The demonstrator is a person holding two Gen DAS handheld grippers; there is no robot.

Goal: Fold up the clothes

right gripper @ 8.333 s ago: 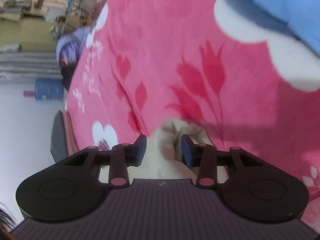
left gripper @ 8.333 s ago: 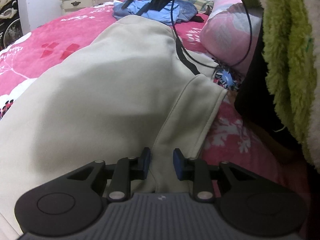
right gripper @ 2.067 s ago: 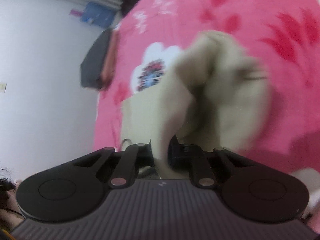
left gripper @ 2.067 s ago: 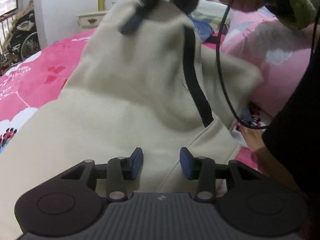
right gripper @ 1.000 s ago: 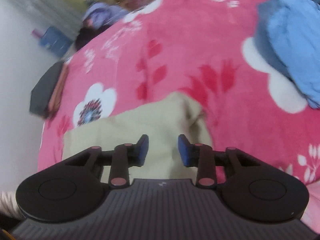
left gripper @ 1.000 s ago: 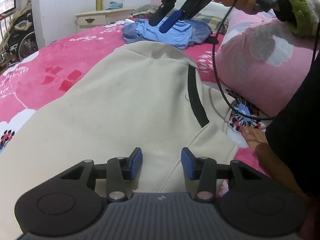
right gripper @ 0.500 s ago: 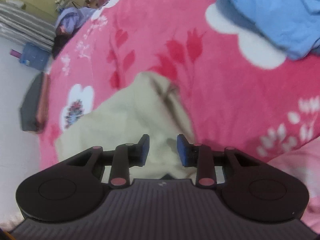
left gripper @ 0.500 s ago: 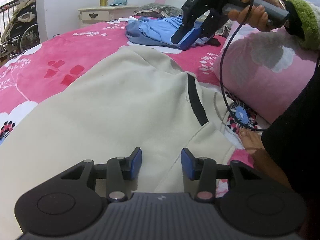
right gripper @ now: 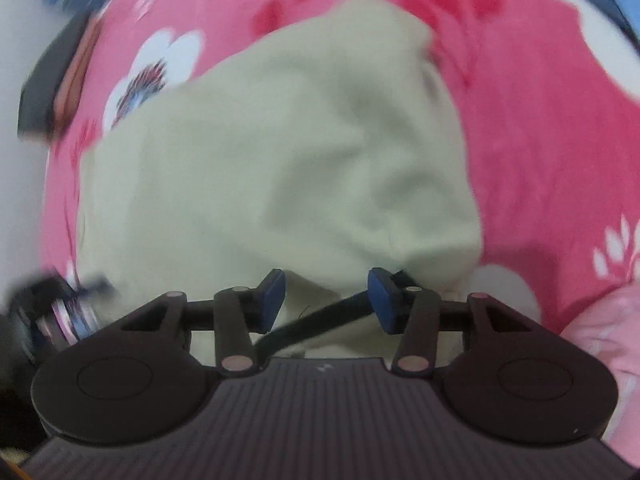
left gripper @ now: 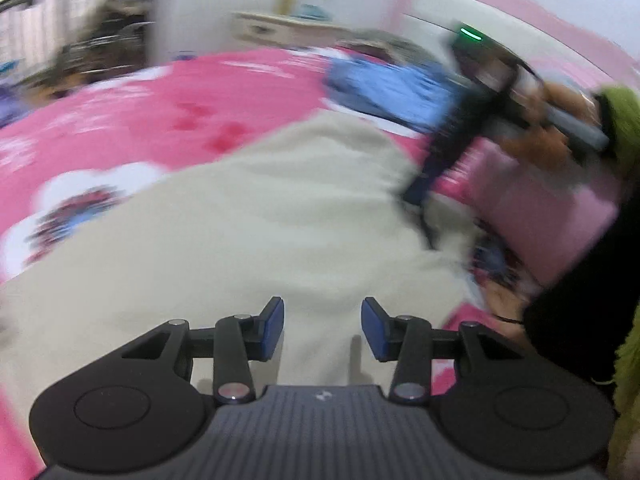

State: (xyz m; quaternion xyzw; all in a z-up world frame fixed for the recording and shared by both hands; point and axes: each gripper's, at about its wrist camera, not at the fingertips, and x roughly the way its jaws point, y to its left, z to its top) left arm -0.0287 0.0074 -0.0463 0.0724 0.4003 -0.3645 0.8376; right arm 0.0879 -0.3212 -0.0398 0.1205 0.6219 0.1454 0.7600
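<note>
Both wrist views low and close over the cream garment (left gripper: pixel 280 232), facing across the pink bedspread (right gripper: pixel 540 140)

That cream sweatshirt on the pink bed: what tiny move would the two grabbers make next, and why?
Probably the right gripper should close on the edge of the cream sweatshirt near the black strip. Both grippers, the left gripper too, have open jaws holding nothing, and the garment lies loosely spread on the bedspread, not yet neatly folded.

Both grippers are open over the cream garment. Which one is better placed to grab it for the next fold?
Probably the right gripper: its open jaws straddle the cream garment's near edge. The left gripper faces only flat cloth.
</note>
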